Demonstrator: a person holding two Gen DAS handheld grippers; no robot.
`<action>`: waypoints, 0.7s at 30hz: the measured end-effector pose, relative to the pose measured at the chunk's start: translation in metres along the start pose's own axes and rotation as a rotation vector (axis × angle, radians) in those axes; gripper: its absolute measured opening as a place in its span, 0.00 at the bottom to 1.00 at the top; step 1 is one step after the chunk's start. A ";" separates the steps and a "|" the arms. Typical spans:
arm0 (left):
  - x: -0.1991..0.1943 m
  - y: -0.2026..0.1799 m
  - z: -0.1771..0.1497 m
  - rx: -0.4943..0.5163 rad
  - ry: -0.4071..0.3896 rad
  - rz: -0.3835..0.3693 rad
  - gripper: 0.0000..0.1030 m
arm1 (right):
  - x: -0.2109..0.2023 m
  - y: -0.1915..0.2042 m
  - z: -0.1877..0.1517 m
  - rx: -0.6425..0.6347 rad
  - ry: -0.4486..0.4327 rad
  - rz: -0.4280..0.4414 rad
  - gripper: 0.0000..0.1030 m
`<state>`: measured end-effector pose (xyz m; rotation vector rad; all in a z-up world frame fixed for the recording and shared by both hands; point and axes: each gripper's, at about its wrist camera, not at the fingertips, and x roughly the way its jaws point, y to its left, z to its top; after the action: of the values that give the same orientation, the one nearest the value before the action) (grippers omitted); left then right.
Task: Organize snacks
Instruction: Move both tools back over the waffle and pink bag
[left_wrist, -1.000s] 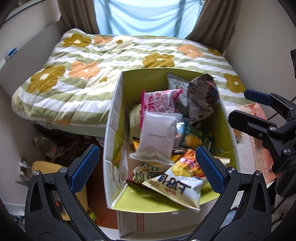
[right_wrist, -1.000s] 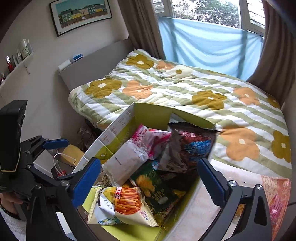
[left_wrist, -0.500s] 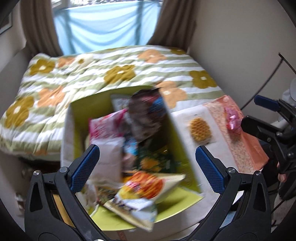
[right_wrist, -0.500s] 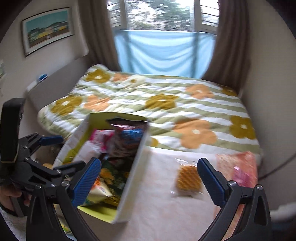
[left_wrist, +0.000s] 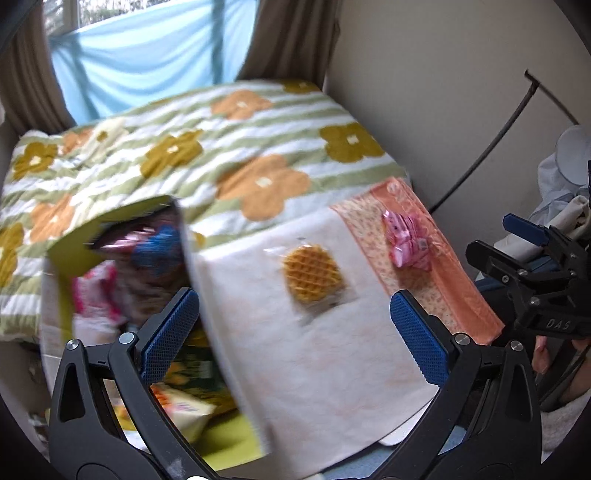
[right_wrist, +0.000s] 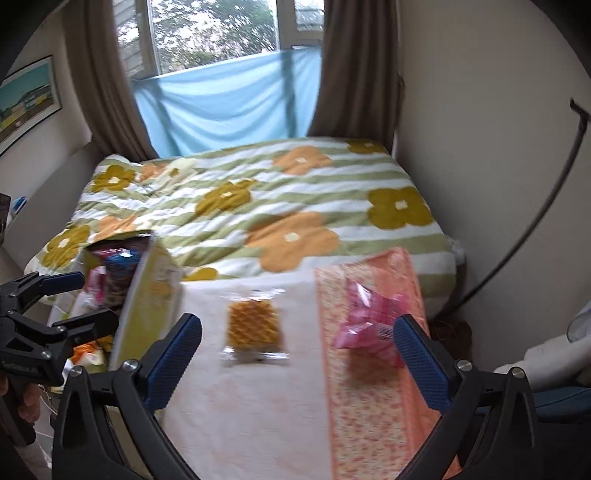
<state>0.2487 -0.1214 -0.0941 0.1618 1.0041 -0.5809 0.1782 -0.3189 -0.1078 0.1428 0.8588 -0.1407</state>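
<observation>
Both tongs gape empty; the waffle packet (right_wrist: 254, 331) right of the snack box (right_wrist: 147, 299) — light, brittle — wants pinching by its crinkly edge.

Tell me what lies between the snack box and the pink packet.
The wrapped waffle lies between the snack box and the pink packet, on the white cloth; both wrist views show it.

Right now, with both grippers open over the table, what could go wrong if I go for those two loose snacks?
The waffle pack has a clear, slippery-looking wrapper lying flat, so the right gripper may slide off it. The pink candy bag sits on the orange cloth, which could get pinched too. The snack box already looks crammed, so additions might spill.
</observation>
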 end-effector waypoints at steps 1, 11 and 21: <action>0.009 -0.009 0.002 -0.007 0.017 -0.006 1.00 | 0.004 -0.006 -0.001 0.002 0.007 0.003 1.00; 0.121 -0.039 0.010 -0.201 0.184 0.055 1.00 | 0.078 -0.059 -0.011 -0.066 0.125 0.057 1.00; 0.227 -0.025 0.005 -0.328 0.321 0.137 1.00 | 0.135 -0.065 -0.021 -0.054 0.196 0.064 1.00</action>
<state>0.3307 -0.2320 -0.2771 0.0313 1.3739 -0.2619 0.2374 -0.3881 -0.2287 0.1349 1.0516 -0.0439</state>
